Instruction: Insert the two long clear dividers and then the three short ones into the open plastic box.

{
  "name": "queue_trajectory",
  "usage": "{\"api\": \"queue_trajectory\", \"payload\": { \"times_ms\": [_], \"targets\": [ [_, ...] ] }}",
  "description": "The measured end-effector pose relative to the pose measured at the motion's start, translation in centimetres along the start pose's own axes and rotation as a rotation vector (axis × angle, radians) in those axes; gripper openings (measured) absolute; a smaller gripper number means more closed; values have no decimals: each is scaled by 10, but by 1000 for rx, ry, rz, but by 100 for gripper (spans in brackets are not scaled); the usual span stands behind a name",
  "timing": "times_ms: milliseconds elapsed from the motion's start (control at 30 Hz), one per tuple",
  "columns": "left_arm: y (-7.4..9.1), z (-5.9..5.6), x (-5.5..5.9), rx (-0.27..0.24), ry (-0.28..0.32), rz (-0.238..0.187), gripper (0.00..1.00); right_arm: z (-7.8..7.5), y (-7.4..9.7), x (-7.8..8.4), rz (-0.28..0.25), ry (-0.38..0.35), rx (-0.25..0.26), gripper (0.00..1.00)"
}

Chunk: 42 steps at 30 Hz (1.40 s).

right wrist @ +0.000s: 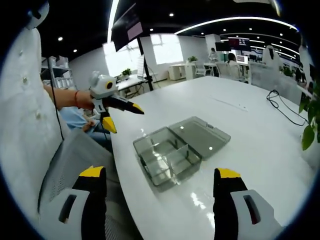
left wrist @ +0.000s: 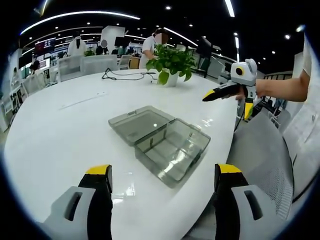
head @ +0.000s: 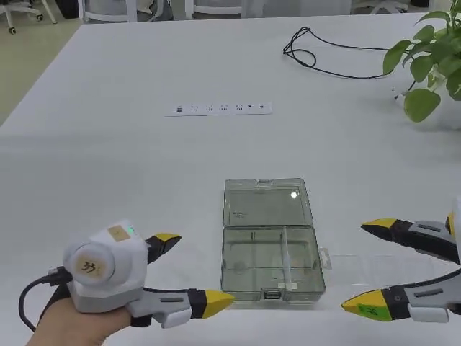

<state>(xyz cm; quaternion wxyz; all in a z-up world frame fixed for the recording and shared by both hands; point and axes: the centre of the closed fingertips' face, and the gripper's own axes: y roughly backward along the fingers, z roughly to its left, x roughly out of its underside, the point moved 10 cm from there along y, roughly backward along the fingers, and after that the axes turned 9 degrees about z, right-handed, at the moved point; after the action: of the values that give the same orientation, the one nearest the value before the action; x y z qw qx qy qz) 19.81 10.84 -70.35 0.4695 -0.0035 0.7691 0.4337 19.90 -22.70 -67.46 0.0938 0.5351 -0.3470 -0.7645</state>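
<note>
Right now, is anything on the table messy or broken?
Nothing looks broken or spilled. The plastic box lies open with one clear divider inside, and more clear dividers lie flat beside it.

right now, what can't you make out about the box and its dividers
- Loose clear dividers, head view: see-through on the white table, so their count and lengths are unclear.
- Plastic box, all views: tinted walls and glare blur how many dividers are seated.
- Right gripper, head view: body cut off by the right edge.
</note>
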Motion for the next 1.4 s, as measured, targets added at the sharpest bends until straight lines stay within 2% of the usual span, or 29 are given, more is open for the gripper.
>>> {"api": "queue_trajectory", "payload": {
  "times_ms": [100,133,233,300,400,533,800,900,1133,1267,1400],
  "targets": [
    [1,7,3,-28,15,26,82,0,4,4,-5,17,7,89],
    [2,10,5,-48,21,49,81,0,5,6,-7,17,7,89],
    [2,16,8,-71,37,78,76,-1,7,10,-19,24,15,90],
    [3,20,12,-84,63,112,74,-2,8,13,-19,36,20,90],
    [2,25,16,-107,66,151,70,-3,9,17,-15,44,27,90],
    [-1,30,24,-123,70,234,66,-4,10,22,-15,53,36,90],
    [-10,38,32,-139,75,330,62,-5,9,28,-18,67,44,89],
    [-13,41,35,-155,81,375,57,-5,7,30,-18,71,42,88],
    [-21,42,39,-169,79,443,52,-7,7,32,-33,67,44,87],
    [-23,44,41,-179,85,464,49,-6,7,34,-32,70,41,87],
    [-25,43,41,-189,65,493,47,-5,7,37,-32,65,40,87]
  ]
}}
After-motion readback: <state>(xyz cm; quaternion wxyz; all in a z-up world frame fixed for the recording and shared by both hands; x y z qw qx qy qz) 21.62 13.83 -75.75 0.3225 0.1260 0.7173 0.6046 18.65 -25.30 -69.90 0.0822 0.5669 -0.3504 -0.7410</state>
